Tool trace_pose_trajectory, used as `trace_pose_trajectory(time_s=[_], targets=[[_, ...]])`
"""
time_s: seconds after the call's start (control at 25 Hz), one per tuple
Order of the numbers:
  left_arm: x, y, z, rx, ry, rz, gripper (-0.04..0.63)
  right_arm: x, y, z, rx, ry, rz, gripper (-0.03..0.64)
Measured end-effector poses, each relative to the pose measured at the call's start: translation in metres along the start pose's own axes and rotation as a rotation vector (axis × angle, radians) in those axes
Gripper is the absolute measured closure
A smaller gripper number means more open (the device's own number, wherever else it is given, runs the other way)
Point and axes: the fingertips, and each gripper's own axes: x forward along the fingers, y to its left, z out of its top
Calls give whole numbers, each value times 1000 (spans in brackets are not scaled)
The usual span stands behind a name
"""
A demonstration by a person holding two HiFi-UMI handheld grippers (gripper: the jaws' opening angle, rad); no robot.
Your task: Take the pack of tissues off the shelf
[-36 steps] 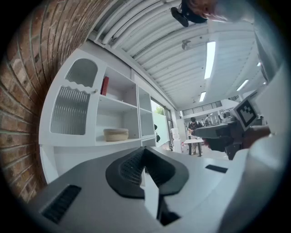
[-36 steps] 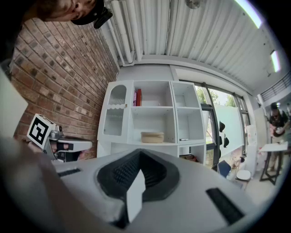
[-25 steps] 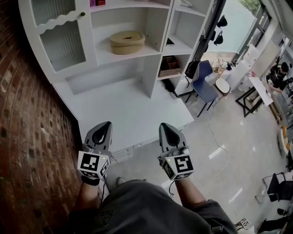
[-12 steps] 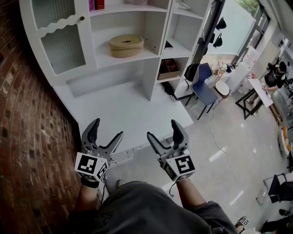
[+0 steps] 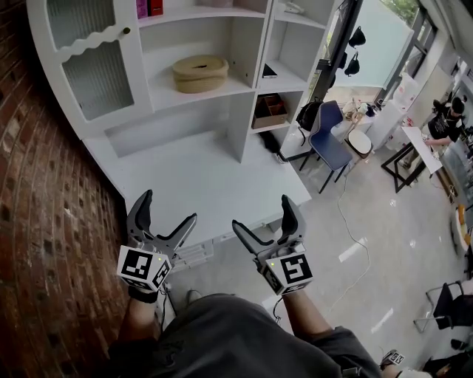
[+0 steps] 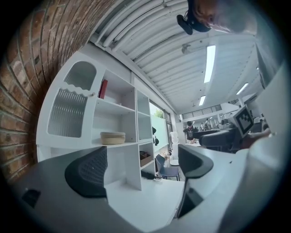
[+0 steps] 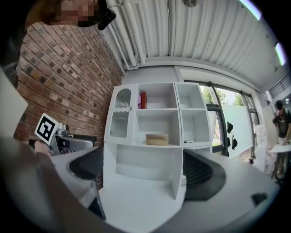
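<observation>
Left jaws: my left gripper (image 5: 168, 208) is spread wide, its jaws having just been opening; nothing sits between them, only the white desk top (image 5: 199, 177) beyond
Right jaws: my right gripper (image 5: 263, 212) is likewise wide apart, its jaws having just been opening too; empty, pointing level at the shelving
Tissues: the tan, flat, rounded pack of tissues (image 5: 201, 72), with a slot in its top, lies on the middle shelf (image 5: 166, 90) of the white shelving unit (image 5: 247, 66); it sits to the right of the ribbed-glass cabinet door (image 5: 100, 70) and below the red books (image 5: 148, 7)
Gap: both my grippers hang at the near edge of the desk top, well apart from the pack; neither touches anything
Done: by my reckoning only the readying, with both jaws open; the pack is untouched in its place
Left: nearly all of it; I judge I must reach across the desk top and up to the shelf, close one pair of jaws on the pack's sides, then draw it out clear of the shelf
Care: the pack looks soft, so I'd expect a gentle squeeze to do
</observation>
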Motion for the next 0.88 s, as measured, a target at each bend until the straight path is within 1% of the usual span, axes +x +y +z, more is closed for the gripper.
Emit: trace_pose_trajectory(time_s=[0.28,0.44,0.64,0.88], targets=[[17,-17,3,40,24,17,123,-5,-17,-1,-12,4,49,86],[27,-17,7,54,31,35,123,2,-24,-3,-7,2,70,86],[41,-5,11,62,23,39,123,21,-29,-7,-10,12,87,87],[66,24,5,55,10,29,124,57,-32,-12,-21,24,80,87]])
